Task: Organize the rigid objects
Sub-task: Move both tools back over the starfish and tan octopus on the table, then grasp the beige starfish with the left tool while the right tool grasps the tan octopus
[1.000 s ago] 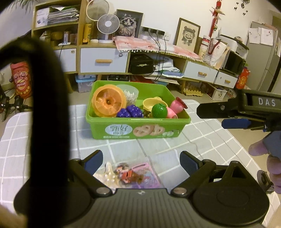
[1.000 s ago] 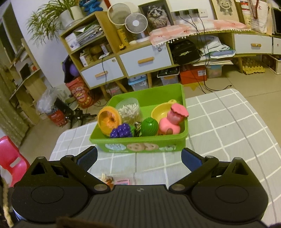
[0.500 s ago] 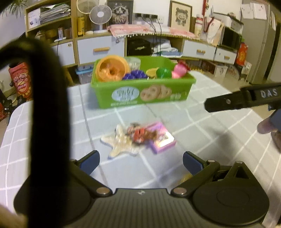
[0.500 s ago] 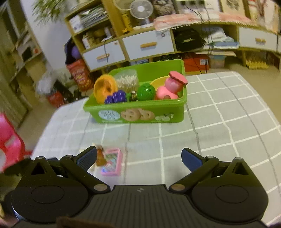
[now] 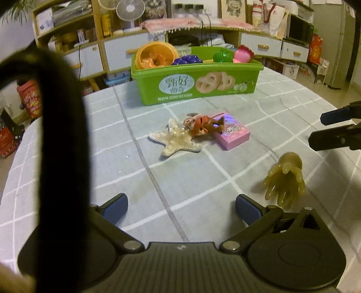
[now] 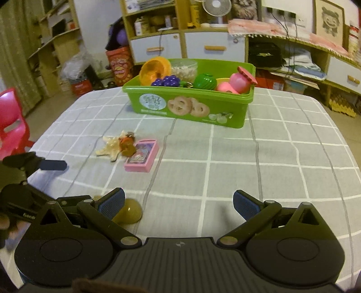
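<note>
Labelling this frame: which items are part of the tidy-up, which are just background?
Job:
green bin
starfish
orange toy figure
pink box
yellow rubber hand

Background:
fan
drawer cabinets
red chair

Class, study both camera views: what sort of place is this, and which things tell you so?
Most likely a home living room: wooden shelving with white drawers, a desk fan, framed cartoon pictures, and toys in a green biscuit tub.

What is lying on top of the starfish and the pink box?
A small orange-brown toy figure lies across the starfish and pink box. What it covers is hidden.
</note>
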{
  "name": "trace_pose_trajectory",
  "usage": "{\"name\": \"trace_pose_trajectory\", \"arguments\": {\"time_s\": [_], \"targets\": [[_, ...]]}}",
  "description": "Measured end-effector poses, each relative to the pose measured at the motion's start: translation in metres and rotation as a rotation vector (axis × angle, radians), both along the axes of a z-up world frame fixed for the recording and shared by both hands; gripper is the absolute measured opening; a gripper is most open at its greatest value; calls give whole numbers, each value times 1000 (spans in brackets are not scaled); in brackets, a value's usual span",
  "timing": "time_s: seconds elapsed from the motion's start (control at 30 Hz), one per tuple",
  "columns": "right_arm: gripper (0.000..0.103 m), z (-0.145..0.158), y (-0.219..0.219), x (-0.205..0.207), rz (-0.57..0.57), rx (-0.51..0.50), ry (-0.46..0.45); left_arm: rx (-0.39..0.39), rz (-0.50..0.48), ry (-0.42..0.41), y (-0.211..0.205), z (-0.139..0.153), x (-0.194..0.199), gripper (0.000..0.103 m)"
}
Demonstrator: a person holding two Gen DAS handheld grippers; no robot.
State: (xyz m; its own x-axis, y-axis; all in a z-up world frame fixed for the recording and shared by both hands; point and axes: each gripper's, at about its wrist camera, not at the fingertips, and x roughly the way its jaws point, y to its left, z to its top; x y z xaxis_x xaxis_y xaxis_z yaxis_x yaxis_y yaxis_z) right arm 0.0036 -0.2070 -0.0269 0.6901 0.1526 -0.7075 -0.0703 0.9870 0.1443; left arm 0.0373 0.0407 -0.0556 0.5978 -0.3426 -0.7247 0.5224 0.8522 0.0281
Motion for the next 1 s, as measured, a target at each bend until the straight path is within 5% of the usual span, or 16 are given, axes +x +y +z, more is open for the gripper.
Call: {"name": "trace_pose_trajectory", "arguments": {"time_s": [0.2, 0.47, 1.0], "targets": [[101, -5, 8, -13, 80, 42, -52, -22, -50, -98, 5, -6, -9, 87], [101, -24, 38, -25, 211, 19, -63, -91, -60, -51, 10, -13, 11, 87], [101, -39, 53, -10, 145, -81, -107, -109, -88, -67, -15, -14, 39, 86]]}}
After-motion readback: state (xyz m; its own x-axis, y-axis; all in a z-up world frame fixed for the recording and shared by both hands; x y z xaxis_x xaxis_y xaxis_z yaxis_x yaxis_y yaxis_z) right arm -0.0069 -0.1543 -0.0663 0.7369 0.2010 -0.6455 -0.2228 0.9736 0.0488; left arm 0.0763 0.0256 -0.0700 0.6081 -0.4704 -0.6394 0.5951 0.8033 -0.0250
